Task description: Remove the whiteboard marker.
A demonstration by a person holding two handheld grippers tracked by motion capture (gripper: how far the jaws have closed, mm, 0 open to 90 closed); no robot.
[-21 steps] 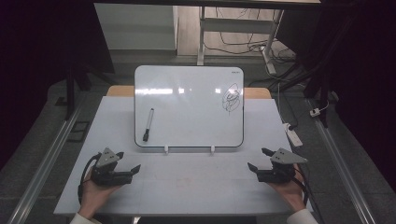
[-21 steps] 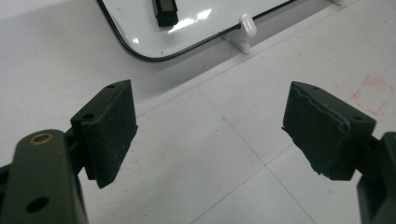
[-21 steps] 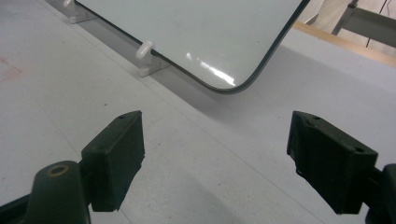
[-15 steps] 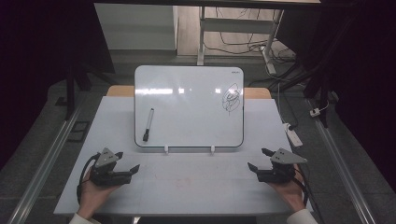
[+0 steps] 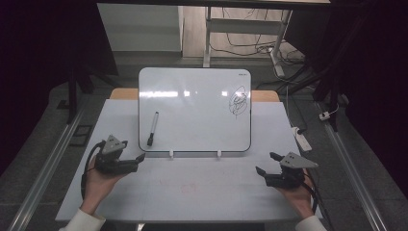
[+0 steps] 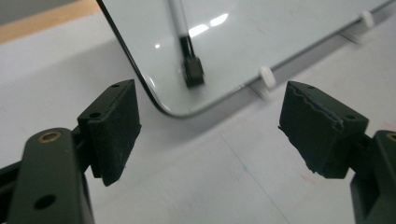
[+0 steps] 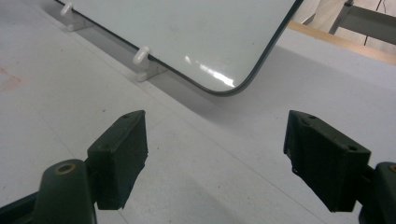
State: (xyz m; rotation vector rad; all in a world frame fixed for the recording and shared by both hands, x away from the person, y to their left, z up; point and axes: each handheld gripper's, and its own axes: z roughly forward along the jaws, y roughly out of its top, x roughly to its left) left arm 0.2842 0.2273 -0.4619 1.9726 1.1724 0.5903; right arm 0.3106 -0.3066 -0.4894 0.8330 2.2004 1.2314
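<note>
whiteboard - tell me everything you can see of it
The whiteboard is a glossy white rectangle with a thin dark edge and rounded corners. It lies on the pale table, its near edge against two small white pegs. A black scribble marks its upper right part, and a black-capped marker lies on its left side. Ceiling lights glare on its surface. Neither gripper touches it.
</note>
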